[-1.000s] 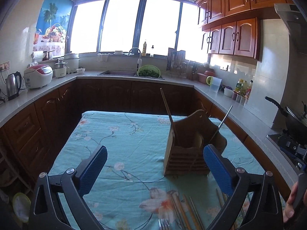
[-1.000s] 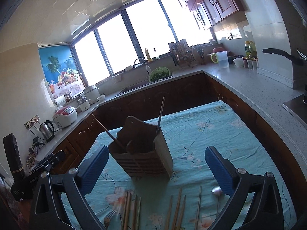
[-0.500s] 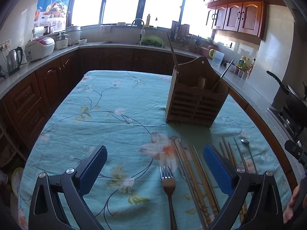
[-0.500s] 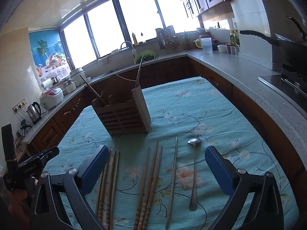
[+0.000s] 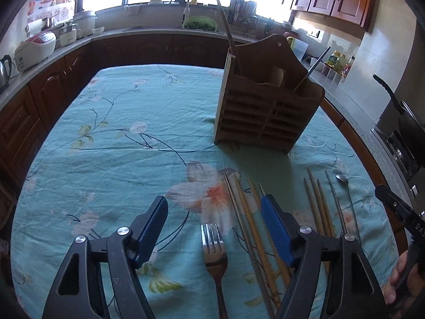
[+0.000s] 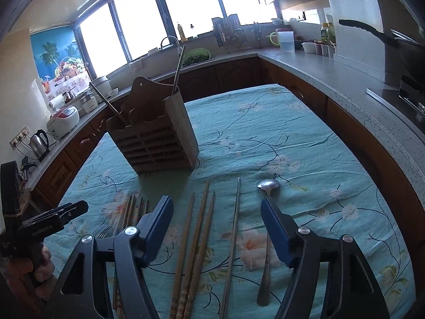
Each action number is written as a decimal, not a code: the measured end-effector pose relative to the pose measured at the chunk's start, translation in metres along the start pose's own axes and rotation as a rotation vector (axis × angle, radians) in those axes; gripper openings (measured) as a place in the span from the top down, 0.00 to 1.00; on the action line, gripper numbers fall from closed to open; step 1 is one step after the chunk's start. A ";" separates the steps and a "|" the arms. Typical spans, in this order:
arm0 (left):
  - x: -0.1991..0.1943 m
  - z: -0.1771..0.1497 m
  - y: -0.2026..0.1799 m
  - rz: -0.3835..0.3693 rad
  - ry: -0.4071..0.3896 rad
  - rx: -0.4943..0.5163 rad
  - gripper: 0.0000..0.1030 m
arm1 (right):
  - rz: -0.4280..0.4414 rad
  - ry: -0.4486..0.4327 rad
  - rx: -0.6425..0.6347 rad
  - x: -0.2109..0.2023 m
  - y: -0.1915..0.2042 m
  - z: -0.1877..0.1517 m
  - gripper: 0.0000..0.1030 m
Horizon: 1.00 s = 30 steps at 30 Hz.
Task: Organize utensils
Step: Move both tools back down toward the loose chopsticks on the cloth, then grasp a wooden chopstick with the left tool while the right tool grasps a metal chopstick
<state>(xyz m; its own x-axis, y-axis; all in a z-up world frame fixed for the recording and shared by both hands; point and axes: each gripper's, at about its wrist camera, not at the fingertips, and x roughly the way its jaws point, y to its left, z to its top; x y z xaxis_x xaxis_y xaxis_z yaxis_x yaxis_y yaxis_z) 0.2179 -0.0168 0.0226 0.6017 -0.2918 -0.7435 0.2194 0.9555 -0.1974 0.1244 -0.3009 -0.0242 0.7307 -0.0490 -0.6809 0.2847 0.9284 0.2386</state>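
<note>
Tablecloth (image 5: 111, 138): holder (image 5: 265, 117) behind chopsticks (image 6: 194, 244)

One fork (image 5: 215, 255), one spoon (image 6: 267, 186), one wooden holder (image 5: 265, 106).

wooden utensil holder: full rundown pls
The wooden utensil holder stands upright on the teal floral tablecloth, beyond the loose utensils. Brown, wood-like, with a slatted front, scalloped top edge and a taller arched back with a hole. One wooden stick and one thin metal utensil lean out of it. Nothing else touches it.
</note>
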 end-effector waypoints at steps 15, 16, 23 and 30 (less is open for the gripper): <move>0.084 0.030 -0.012 0.004 0.187 0.030 0.75 | -0.061 0.217 -0.023 0.092 -0.013 0.009 0.74; 0.089 0.031 -0.014 0.013 0.194 0.038 0.78 | -0.067 0.227 -0.027 0.096 -0.014 0.009 0.75; 0.104 0.030 -0.028 0.071 0.198 0.092 0.88 | -0.117 0.253 -0.088 0.112 -0.007 0.016 0.79; 0.105 0.027 -0.037 0.086 0.167 0.117 0.95 | -0.160 0.231 -0.167 0.117 0.006 0.011 0.96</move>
<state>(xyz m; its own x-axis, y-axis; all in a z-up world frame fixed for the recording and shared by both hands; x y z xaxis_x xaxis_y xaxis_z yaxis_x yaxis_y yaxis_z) 0.2939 -0.0836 -0.0312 0.4885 -0.1885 -0.8520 0.2660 0.9621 -0.0604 0.2185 -0.3053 -0.0954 0.5193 -0.1317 -0.8444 0.2649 0.9642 0.0126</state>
